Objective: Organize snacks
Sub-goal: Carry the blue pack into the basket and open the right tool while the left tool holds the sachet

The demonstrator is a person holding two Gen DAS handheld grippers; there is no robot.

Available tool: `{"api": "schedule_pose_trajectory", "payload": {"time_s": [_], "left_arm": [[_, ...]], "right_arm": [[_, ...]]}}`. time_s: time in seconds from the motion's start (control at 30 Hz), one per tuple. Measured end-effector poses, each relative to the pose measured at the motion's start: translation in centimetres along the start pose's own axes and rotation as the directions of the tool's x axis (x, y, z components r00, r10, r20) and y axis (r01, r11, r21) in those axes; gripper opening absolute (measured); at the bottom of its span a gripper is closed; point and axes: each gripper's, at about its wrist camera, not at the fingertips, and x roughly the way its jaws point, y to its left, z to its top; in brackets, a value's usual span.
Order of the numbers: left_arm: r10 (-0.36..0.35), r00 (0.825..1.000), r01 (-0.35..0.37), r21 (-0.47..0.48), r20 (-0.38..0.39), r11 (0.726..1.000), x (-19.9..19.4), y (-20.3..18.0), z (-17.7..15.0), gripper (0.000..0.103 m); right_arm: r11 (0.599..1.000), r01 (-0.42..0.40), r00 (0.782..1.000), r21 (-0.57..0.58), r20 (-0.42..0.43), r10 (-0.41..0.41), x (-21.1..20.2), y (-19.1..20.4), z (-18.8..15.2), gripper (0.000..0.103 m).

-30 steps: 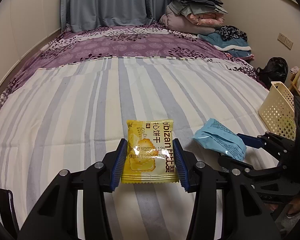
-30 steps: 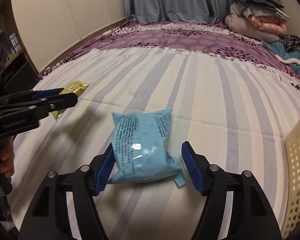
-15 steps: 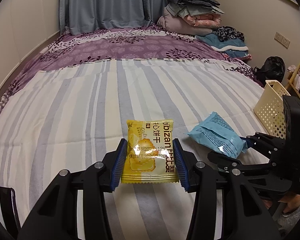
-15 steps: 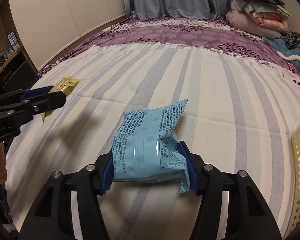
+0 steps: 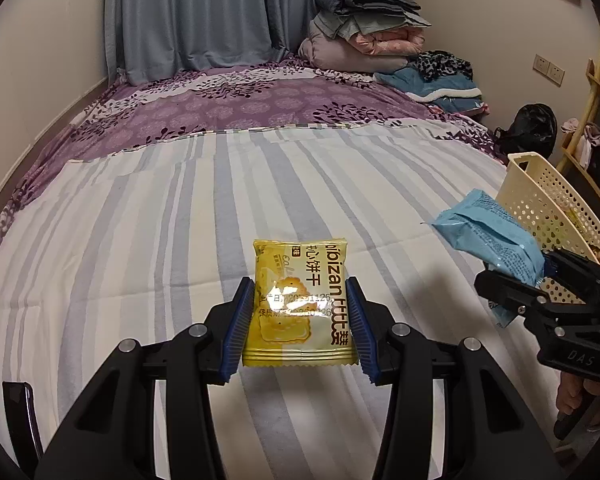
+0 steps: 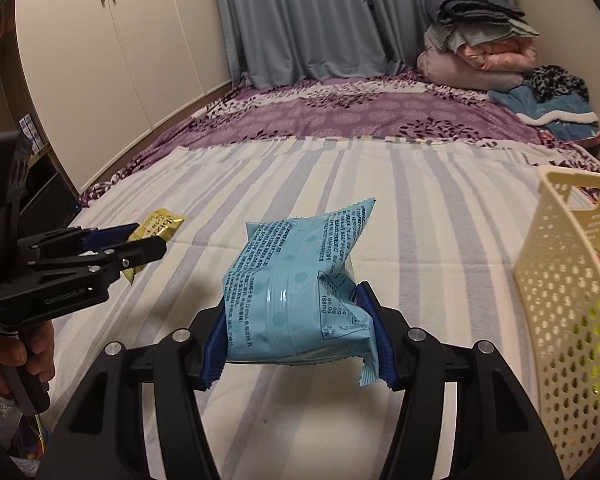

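My left gripper (image 5: 298, 330) is shut on a yellow biscuit packet (image 5: 298, 304) and holds it above the striped bedsheet (image 5: 180, 220). My right gripper (image 6: 298, 346) is shut on a light blue snack bag (image 6: 296, 284), lifted off the bed. The blue bag also shows in the left wrist view (image 5: 492, 236), close to the cream perforated basket (image 5: 548, 208). In the right wrist view the basket (image 6: 568, 292) stands at the right, with some snacks inside. The left gripper (image 6: 140, 244) and yellow packet (image 6: 160, 222) appear at the left there.
Folded quilts and clothes (image 5: 372, 36) are piled at the far right of the bed. A purple floral cover (image 5: 240, 104) lies beyond the striped sheet. A black bag (image 5: 528, 124) and a shelf stand right of the bed. White wardrobe doors (image 6: 112, 52) line the left wall.
My right gripper closed on the blue bag and lifted it off the bed toward the basket. My left gripper still holds the yellow packet and has risen slightly.
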Motion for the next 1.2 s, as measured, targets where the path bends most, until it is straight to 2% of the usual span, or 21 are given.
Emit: {"api": "schedule_pose_trajectory", "payload": {"time_s": [0.33, 0.7, 1.0, 1.1, 1.2], "left_arm": [[-0.018, 1.000, 0.018, 0.049, 0.008, 0.999, -0.6, -2.6, 0.3, 0.047], [-0.045, 0.999, 0.044, 0.112, 0.008, 0.993, -0.8, -6.0, 0.7, 0.047], [-0.069, 0.998, 0.068, 0.171, 0.004, 0.983, -0.7, -9.1, 1.2, 0.047], [-0.077, 0.997, 0.075, 0.189, 0.003, 0.979, -0.6, -9.9, 1.3, 0.047], [-0.085, 0.996, 0.083, 0.208, 0.001, 0.975, -0.6, -11.0, 1.5, 0.047]], "right_arm": [[0.997, 0.058, 0.994, 0.055, 0.093, -0.063, -5.0, -2.9, -0.1, 0.058], [0.978, 0.151, 0.969, 0.142, 0.176, -0.176, -10.3, -7.4, -0.7, 0.058], [0.923, 0.281, 0.927, 0.263, 0.176, -0.332, -13.1, -13.3, -2.3, 0.058], [0.905, 0.316, 0.914, 0.284, 0.165, -0.371, -13.3, -14.8, -2.8, 0.058], [0.893, 0.328, 0.910, 0.308, 0.149, -0.386, -13.3, -16.0, -3.4, 0.058]]}}
